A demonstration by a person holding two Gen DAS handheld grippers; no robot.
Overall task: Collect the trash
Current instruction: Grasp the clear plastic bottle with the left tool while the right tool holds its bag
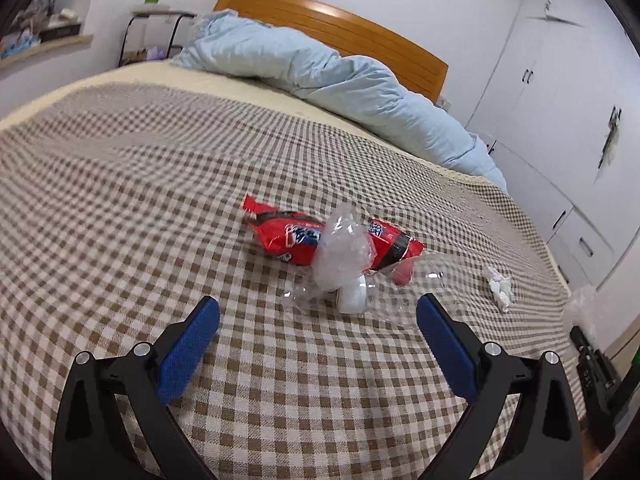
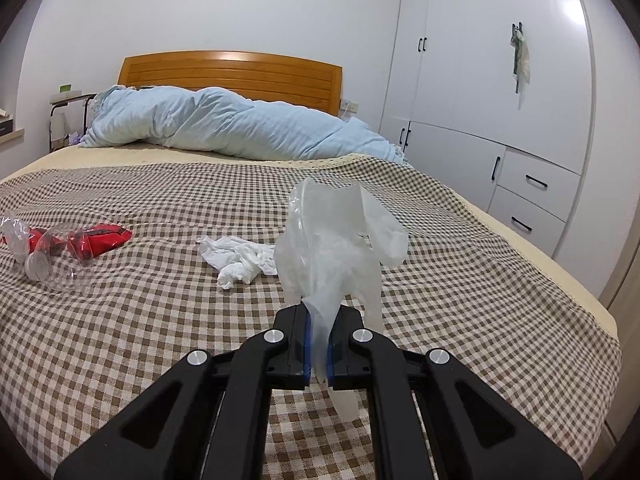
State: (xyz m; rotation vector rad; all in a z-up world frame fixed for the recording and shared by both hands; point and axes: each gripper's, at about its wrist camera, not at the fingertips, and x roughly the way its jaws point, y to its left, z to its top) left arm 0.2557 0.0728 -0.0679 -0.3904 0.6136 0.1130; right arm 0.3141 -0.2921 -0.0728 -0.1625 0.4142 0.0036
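Both wrist views sit low over the bed, facing the headboard; both catch the red wrapper.

Very little lettering can be made out. The crumpled red snack wrapper with black bands, lying on the brown-and-cream checked bedspread, carries a white-and-blue printed logo on its face — the characters are partly covered by a clear crinkled plastic bag and too blurred to read. At the right edge of the left wrist view, a black device bears small pale characters that look like "DAS", though this is uncertain. In the right wrist view the same red wrapper shows no legible print — it sits too far off.
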